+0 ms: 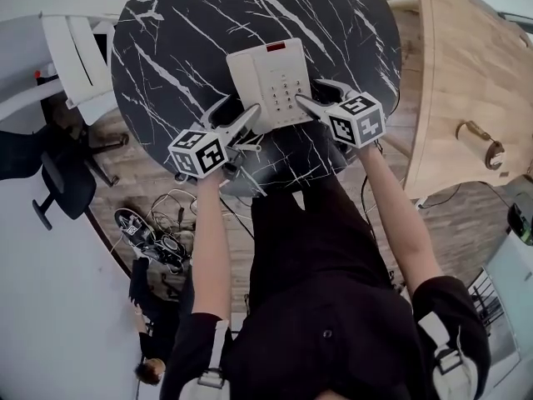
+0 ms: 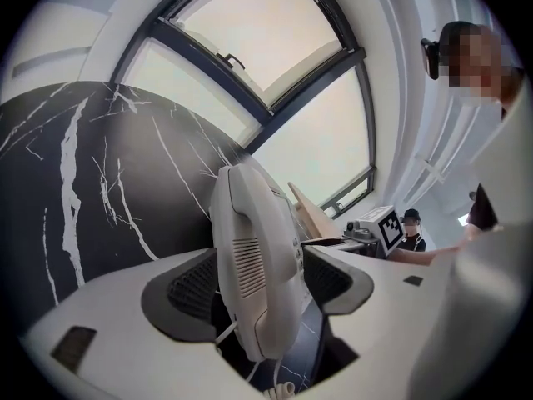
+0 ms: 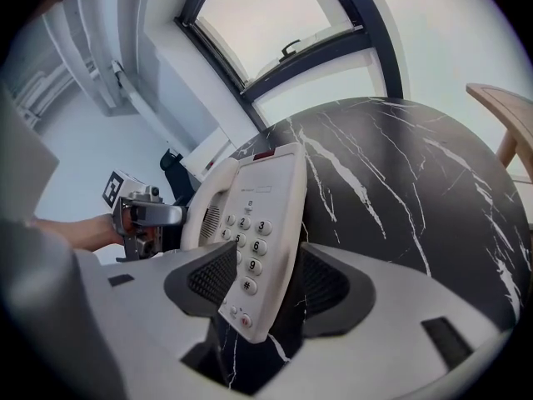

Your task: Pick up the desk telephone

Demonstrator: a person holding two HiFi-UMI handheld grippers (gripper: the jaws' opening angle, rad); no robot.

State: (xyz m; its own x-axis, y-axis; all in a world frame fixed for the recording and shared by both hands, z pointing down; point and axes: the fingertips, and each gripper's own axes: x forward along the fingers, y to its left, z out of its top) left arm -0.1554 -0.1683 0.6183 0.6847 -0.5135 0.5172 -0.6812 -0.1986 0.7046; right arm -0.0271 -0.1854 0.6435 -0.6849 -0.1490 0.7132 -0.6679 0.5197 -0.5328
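A white desk telephone (image 1: pixel 271 77) with a keypad lies on the round black marble table (image 1: pixel 175 48), near its front edge. My left gripper (image 1: pixel 237 117) is at the phone's near left corner. In the left gripper view the handset side (image 2: pixel 254 257) stands between the pads with a gap showing, so this gripper (image 2: pixel 258 288) is open. My right gripper (image 1: pixel 321 94) is at the near right corner. In the right gripper view the keypad edge (image 3: pixel 262 232) sits between the spread pads of this gripper (image 3: pixel 260 288), untouched by them.
A white chair (image 1: pixel 75 57) stands left of the table and a wooden tabletop (image 1: pixel 466 65) lies to the right. Cables (image 1: pixel 158 223) and a dark office chair (image 1: pixel 67 173) are on the floor below. Another person shows at the left gripper view's upper right.
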